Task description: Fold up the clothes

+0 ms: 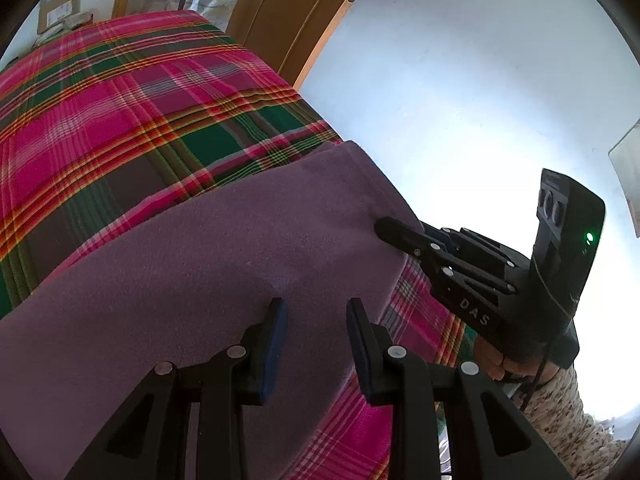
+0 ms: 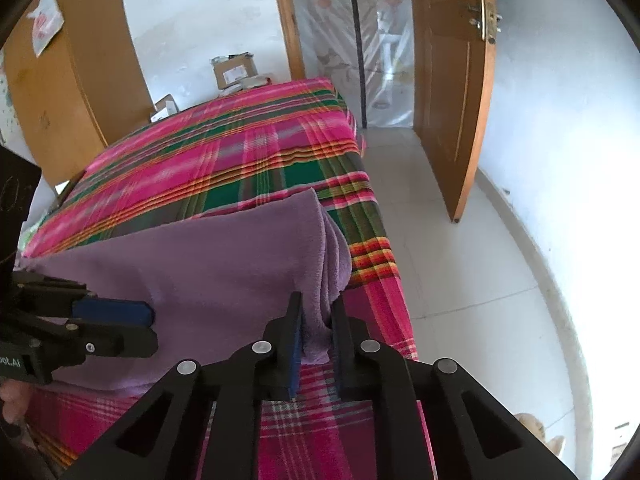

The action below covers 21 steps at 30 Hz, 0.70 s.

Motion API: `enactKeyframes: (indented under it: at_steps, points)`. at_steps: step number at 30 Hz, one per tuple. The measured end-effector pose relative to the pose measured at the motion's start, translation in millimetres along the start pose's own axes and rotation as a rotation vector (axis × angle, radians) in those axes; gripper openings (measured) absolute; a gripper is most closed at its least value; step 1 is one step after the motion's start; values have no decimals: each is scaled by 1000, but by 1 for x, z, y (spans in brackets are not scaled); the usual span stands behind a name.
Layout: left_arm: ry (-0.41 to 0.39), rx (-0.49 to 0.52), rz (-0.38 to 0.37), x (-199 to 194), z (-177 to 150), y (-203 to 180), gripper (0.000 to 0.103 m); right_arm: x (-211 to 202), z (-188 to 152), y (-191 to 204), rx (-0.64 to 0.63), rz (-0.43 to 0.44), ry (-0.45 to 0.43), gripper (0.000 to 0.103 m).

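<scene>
A purple fleece cloth (image 1: 200,264) lies folded on the near end of a bed covered by a pink and green plaid sheet (image 1: 120,112). In the right wrist view my right gripper (image 2: 318,314) is shut on the bunched layers at the purple cloth's (image 2: 224,256) right corner, and fabric fills the gap between its pads. From the left wrist view the right gripper (image 1: 384,228) bites the cloth's right edge. My left gripper (image 1: 316,312) hovers over the cloth's near part with its jaws apart and nothing pinched. It appears as the left gripper (image 2: 150,326) at the left edge of the right wrist view.
The bed's right edge (image 2: 380,240) drops to a pale tiled floor (image 2: 460,280). A wooden door (image 2: 448,92) stands open beyond it, by a plastic-covered doorway. Cardboard boxes (image 2: 236,72) sit past the bed's far end. A hand and patterned sleeve (image 1: 560,396) hold the right gripper.
</scene>
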<state>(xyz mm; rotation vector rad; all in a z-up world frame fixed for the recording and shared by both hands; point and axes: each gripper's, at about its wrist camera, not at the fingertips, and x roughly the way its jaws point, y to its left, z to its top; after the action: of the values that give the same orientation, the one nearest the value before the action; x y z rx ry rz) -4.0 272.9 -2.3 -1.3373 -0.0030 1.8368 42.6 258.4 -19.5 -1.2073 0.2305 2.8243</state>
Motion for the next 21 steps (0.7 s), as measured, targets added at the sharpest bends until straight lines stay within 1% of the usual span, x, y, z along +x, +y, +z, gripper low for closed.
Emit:
enactKeyframes:
  at_steps: [3, 9, 16, 21]
  points:
    - [-2, 0, -3, -1, -2, 0, 32, -5, 2, 5, -15, -3, -20, 12]
    - [2, 2, 16, -7, -10, -3, 32, -22, 6, 11, -28, -12, -68, 12]
    - [7, -53, -48, -10, -15, 10, 32, -49, 13, 35, -97, -4, -143, 12]
    - [7, -44, -42, -14, -21, 6, 32, -61, 20, 55, -141, 8, -183, 12]
